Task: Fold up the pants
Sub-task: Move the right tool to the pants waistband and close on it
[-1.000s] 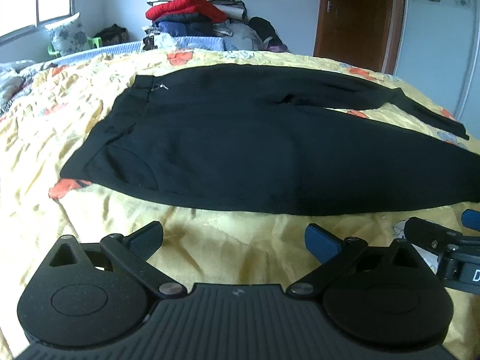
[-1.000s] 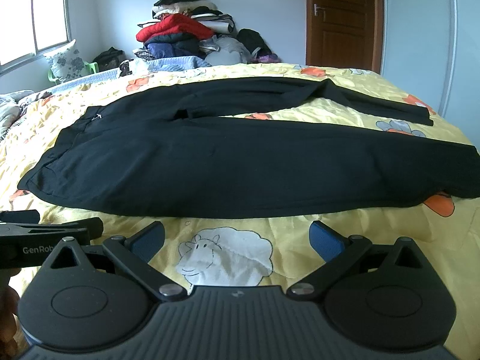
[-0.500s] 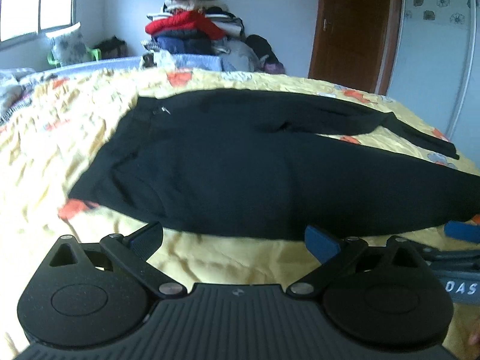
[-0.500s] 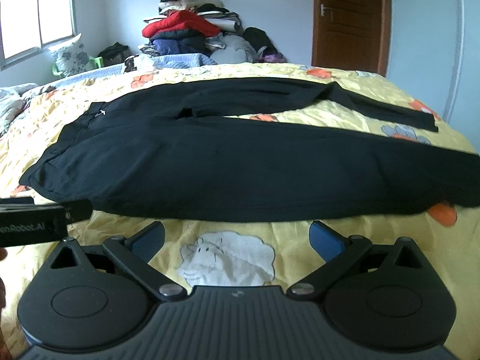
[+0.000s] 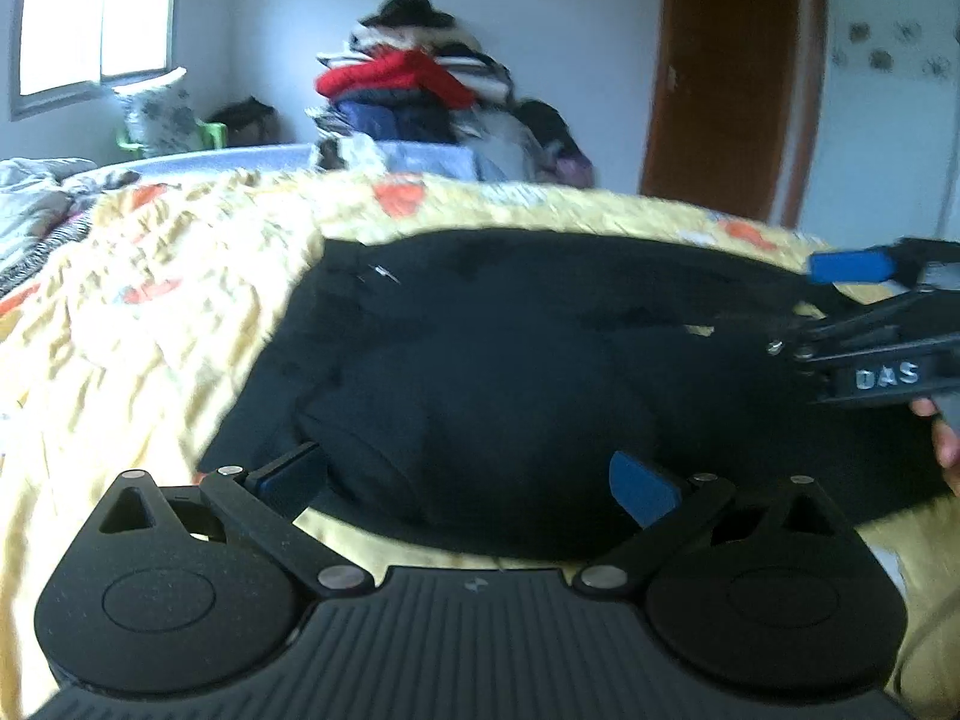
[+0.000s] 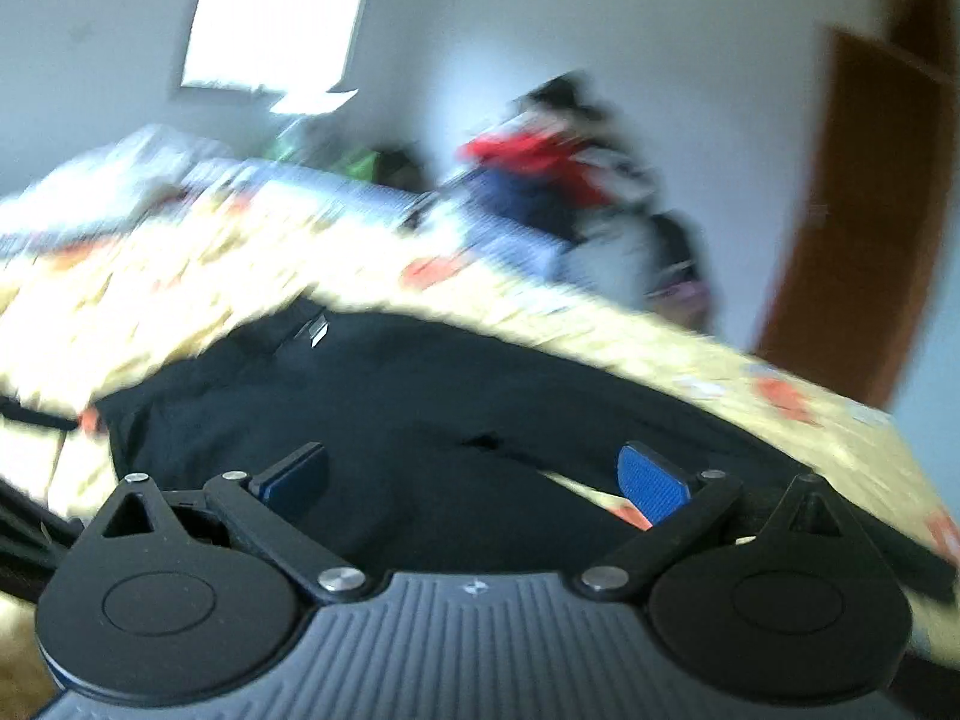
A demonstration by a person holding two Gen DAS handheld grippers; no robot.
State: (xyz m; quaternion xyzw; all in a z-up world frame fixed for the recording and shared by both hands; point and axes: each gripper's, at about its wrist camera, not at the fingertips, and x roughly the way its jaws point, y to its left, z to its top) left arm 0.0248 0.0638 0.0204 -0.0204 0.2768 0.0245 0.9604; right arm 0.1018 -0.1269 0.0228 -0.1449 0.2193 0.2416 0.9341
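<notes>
Matt black cloth pants [image 5: 510,372] lie on a yellow printed bed cover [image 5: 150,324] of crumpled, quilted-looking fabric. The left gripper [image 5: 468,480] shows matt black plastic arms, a ribbed grey housing, small bright metal pivot screws and blue, finely textured pads [image 5: 639,489]; the right gripper [image 6: 474,477] is of the same make. Far right, a door [image 5: 732,78] of brown wood has a smooth, faintly glossy finish. Soft fabrics form the far clothes pile [image 5: 414,96].
</notes>
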